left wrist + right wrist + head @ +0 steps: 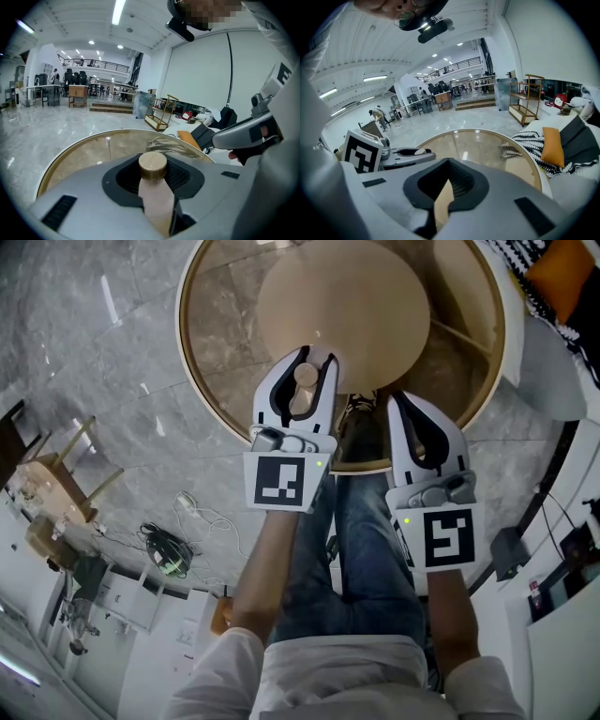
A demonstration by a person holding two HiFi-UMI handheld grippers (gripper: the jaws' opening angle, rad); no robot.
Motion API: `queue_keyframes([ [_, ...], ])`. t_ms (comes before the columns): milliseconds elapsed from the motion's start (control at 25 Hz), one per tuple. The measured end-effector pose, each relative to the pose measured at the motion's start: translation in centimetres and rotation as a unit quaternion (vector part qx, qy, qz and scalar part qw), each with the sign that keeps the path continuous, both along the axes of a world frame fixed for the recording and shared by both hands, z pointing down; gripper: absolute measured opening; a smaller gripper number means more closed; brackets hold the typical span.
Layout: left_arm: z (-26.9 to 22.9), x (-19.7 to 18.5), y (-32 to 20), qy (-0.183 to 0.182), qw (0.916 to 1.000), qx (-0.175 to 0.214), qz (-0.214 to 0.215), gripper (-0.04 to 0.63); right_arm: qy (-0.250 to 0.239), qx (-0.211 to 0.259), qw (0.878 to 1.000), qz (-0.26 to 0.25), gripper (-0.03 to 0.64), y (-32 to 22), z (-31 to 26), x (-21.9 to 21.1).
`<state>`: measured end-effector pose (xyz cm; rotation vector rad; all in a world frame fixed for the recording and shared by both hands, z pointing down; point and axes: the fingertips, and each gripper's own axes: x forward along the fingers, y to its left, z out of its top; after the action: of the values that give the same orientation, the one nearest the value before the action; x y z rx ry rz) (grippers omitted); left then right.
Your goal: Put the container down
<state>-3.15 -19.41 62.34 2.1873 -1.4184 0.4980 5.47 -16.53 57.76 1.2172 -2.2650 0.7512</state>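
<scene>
Holding a pale pink bottle-shaped container w/ round wooden cap [152,187] between its jaws, the left hand-held gripper [317,360] hangs over the round gold-rimmed glass counter [220,324]. Right hand-held gripper [403,401]: jaws together, empty. Put-down not yet done; lowering and release remain.

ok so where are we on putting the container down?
Done: the bottle is already positioned over the round glass table. In hand: the left gripper is shut on the bottle, which looks clear of the glass. The right gripper is shut and empty. Left: lower the bottle onto the table and open the fingers.
</scene>
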Motion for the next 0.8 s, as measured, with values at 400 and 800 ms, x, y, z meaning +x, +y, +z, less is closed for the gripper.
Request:
queue_keyframes([
  [400, 0.6, 0.3, 0.2, -0.002, 1.0, 0.006, 0.005, 0.132, 0.002, 0.004, 1.0, 0.005, 0.015, 0.0, 0.6, 0.2],
  [800, 1.3, 0.5, 0.5, -0.007, 0.9999, 0.007, 0.008, 0.132, 0.004, 0.006, 1.0, 0.008, 0.015, 0.1, 0.9, 0.5],
])
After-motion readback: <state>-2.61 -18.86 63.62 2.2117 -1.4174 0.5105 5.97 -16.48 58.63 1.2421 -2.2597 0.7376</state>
